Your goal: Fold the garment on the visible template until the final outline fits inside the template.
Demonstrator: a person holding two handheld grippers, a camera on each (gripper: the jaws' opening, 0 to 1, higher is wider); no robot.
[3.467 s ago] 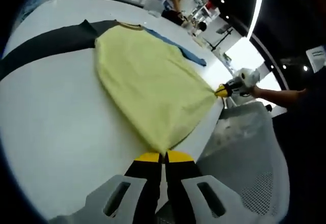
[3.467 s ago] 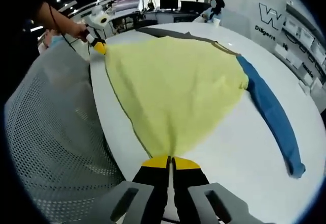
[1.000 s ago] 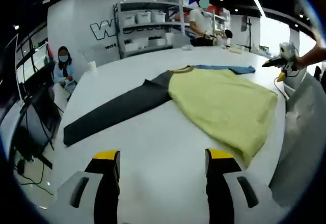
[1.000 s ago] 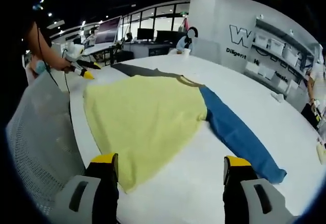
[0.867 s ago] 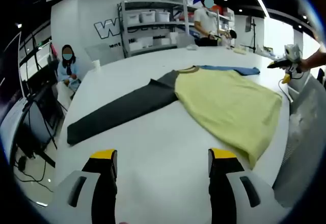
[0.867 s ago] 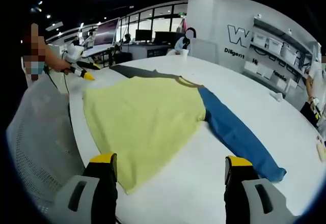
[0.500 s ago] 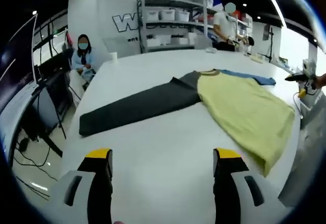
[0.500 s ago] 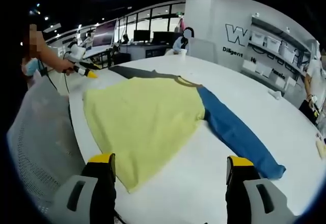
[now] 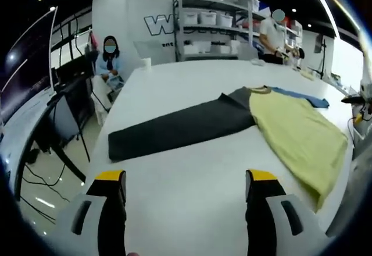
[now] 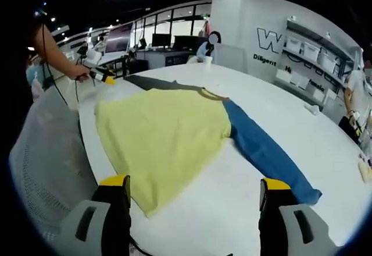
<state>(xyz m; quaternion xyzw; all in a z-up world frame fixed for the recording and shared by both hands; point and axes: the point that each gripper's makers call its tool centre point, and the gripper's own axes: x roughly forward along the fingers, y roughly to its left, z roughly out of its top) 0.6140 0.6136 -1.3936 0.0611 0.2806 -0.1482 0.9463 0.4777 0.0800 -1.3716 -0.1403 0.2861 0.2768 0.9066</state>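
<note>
Yellow-bodied garment (image 10: 165, 137) is lying flat on the white table (image 9: 192, 180), its dark grey sleeve (image 9: 174, 129) stretching one way and blue sleeve (image 10: 264, 154) the other. Left gripper (image 9: 183, 180) is hovering empty, jaws wide apart; right gripper (image 10: 195, 186) is likewise gaping wide, gripping nothing.

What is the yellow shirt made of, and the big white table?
The yellow shirt body looks like soft matte knit cloth, probably cotton: it lies limp with gentle wrinkles. The white table looks hard and smooth, perhaps laminate, with a faint sheen; the exact material is unclear.
</note>
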